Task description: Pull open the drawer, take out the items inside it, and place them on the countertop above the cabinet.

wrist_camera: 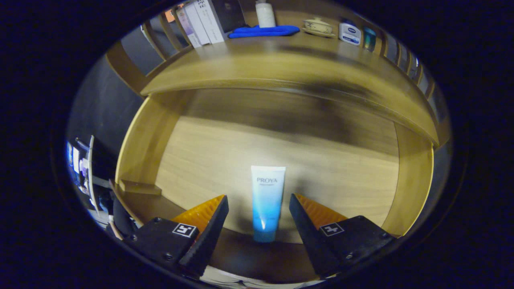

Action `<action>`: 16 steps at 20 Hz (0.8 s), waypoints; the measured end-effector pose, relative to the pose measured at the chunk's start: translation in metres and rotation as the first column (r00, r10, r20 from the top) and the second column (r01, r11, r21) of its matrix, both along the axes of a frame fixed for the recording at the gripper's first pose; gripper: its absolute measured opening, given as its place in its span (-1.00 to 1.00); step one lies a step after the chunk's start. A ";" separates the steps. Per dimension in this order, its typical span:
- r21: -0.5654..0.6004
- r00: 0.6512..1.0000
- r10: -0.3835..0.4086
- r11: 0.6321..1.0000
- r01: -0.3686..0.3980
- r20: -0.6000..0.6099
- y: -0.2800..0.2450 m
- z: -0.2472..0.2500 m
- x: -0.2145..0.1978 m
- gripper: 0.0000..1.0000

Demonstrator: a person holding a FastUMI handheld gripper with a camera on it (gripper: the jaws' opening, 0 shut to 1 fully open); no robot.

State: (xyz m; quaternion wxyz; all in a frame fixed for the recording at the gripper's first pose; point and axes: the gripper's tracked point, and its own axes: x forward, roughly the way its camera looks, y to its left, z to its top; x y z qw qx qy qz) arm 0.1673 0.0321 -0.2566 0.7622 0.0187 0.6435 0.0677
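While the hand-held gripper (259,204) gapes apart, centre it on the tube (266,200) at 12 o'clock in the drawer (200,160) before closing.

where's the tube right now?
In the gripper view the white-and-blue tube lies on the open drawer's floor, between the open claw's fingers, touching neither, cap end toward the camera.
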 end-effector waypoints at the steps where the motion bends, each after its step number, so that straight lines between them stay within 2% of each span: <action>1: -0.011 1.000 -0.007 1.000 0.007 -0.019 0.000 -0.005 0.000 0.92; 6: -0.074 0.995 -0.013 0.997 0.005 -0.104 -0.004 -0.022 -0.002 0.88; 9: -0.093 0.994 -0.002 0.996 -0.009 -0.113 -0.008 -0.025 0.000 0.78; 14: -0.157 0.995 0.027 0.987 -0.042 -0.096 -0.012 -0.029 -0.002 0.25; 16: -0.156 0.996 0.022 0.987 -0.036 -0.089 -0.011 -0.029 0.000 0.16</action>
